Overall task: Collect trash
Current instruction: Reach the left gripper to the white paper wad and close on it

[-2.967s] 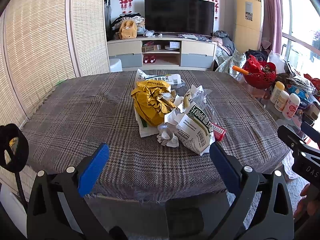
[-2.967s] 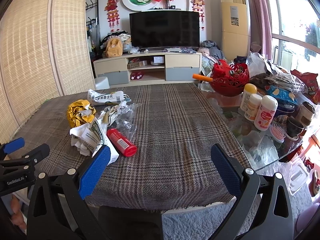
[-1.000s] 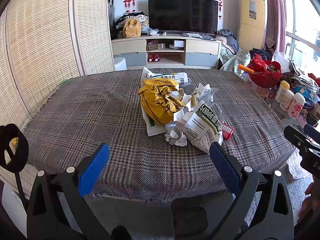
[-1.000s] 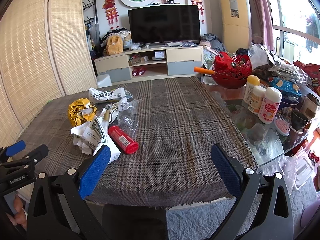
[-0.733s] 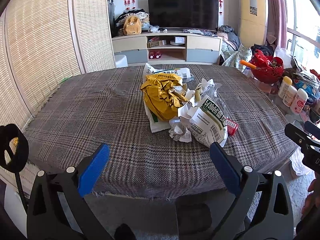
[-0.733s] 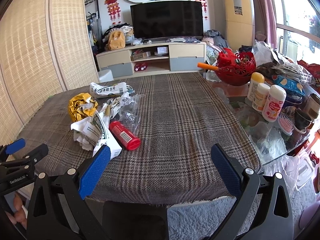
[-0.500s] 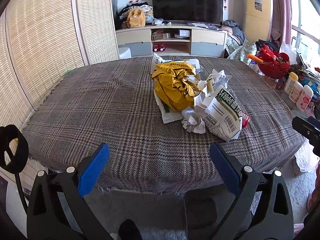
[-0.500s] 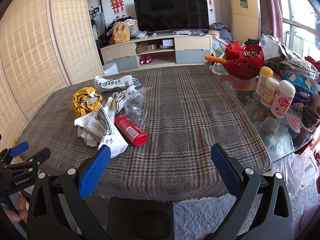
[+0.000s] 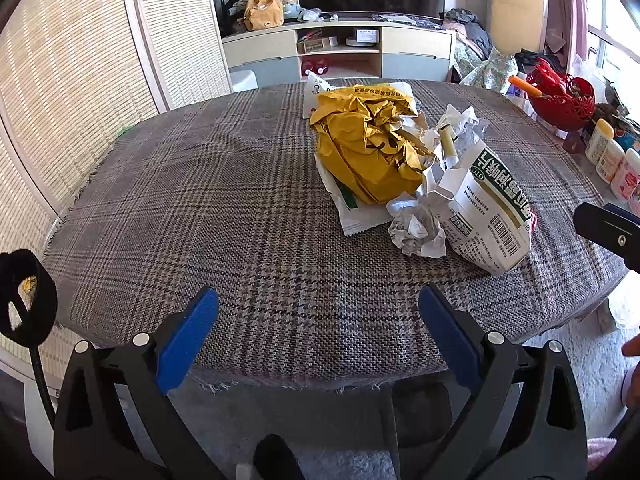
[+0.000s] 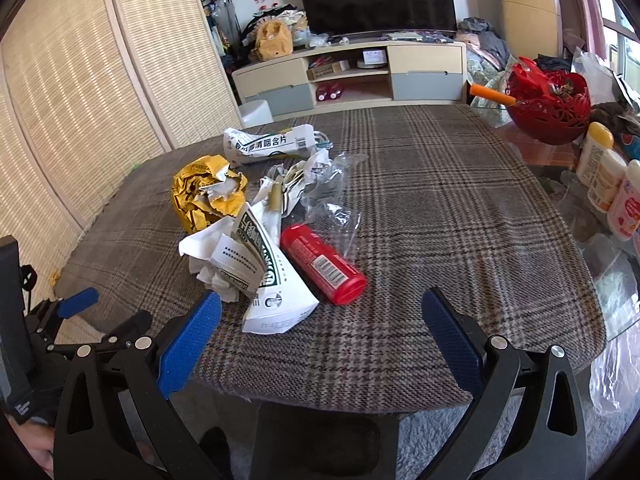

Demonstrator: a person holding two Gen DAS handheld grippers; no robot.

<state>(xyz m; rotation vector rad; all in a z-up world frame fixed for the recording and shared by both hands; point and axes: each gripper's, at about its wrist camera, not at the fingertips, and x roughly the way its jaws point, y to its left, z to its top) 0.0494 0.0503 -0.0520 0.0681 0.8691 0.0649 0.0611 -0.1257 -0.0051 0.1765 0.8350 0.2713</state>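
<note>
Looks like the approach step, nothing grabbed yet: left gripper [image 9: 318, 312] and right gripper [image 10: 320, 314] both wide open and empty at the near table edge, trash pile [image 10: 256, 224] mid-table left of center, so next probably reaching in and closing on the red tube [image 10: 322, 264].

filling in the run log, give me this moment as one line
stage: approach | left gripper: open, empty | right gripper: open, empty | trash pile: on plaid tablecloth, untouched | red tube: beside white packet
</note>
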